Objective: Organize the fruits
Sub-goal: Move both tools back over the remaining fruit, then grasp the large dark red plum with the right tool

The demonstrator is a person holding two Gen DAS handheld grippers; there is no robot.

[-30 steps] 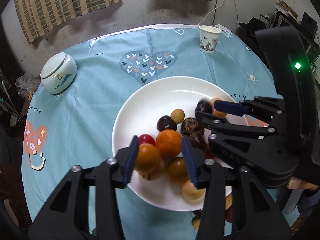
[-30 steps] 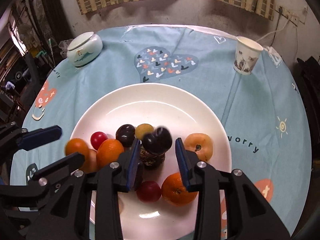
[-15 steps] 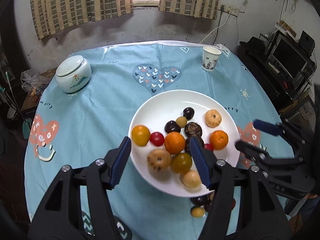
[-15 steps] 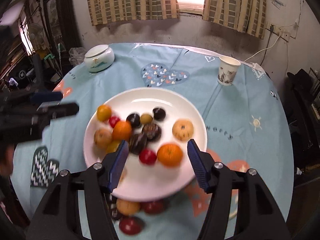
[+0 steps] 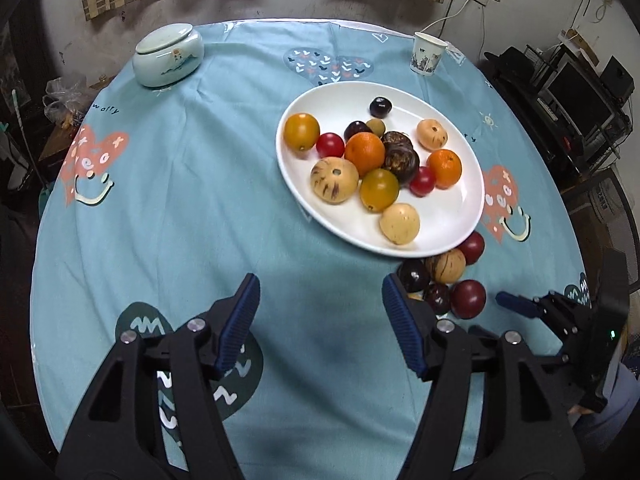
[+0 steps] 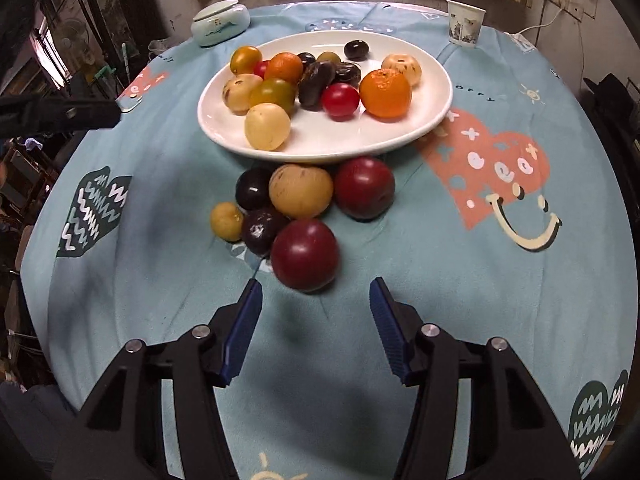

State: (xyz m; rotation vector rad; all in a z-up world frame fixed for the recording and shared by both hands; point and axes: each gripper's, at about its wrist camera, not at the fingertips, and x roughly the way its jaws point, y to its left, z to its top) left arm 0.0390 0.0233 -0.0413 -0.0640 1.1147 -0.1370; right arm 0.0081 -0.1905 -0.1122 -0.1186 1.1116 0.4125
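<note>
Right claw (image 6: 316,320) spread wide, empty, low over worktop (image 6: 460,280), aimed at nearest dark red plum (image 6: 305,255). Left claw (image 5: 320,320) likewise released, holding nothing, clear of fruit. White plate (image 6: 420,120) already loaded; six loose fruits clustered just beside its near rim. Risks: round plum rolling off pads if pinched off-centre; fingers nudging touching dark fruit (image 6: 262,229) and scattering cluster toward worktop edge; added fruit knocking piled pieces off plate. Cloth folds possibly snagging fingertips.
</note>
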